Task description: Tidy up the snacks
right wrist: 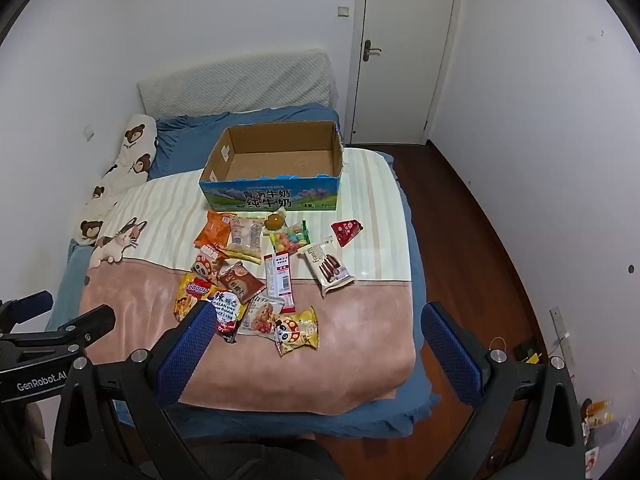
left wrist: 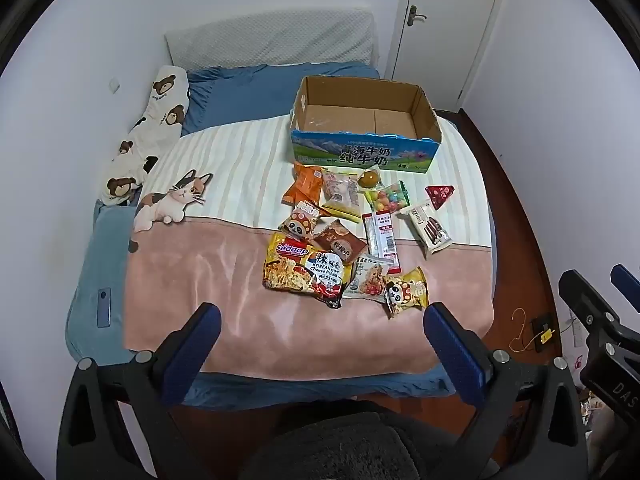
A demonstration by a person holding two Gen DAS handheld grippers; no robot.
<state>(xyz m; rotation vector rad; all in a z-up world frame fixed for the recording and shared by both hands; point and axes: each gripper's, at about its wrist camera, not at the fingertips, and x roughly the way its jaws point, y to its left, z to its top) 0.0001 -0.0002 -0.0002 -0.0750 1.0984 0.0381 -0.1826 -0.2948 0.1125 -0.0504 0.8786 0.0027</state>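
Observation:
Several snack packets lie on the bed blanket: a yellow noodle pack (left wrist: 304, 270) (right wrist: 192, 294), a panda packet (left wrist: 406, 290) (right wrist: 298, 330), a white wafer pack (left wrist: 430, 230) (right wrist: 328, 270), a red triangular pack (left wrist: 439, 195) (right wrist: 346, 232), an orange pack (left wrist: 306, 184) (right wrist: 214, 230). An empty cardboard milk box (left wrist: 360, 156) (right wrist: 272, 198) stands behind them. My left gripper (left wrist: 322, 344) is open and empty above the bed's near edge. My right gripper (right wrist: 320, 344) is open and empty, also near the front edge.
A bear-print pillow (left wrist: 156, 120) (right wrist: 120, 176) and a cat plush print (left wrist: 172, 200) lie at the left. A phone (left wrist: 104, 307) rests on the blue sheet. A white door (right wrist: 404, 52) and wooden floor (right wrist: 472, 240) are at the right.

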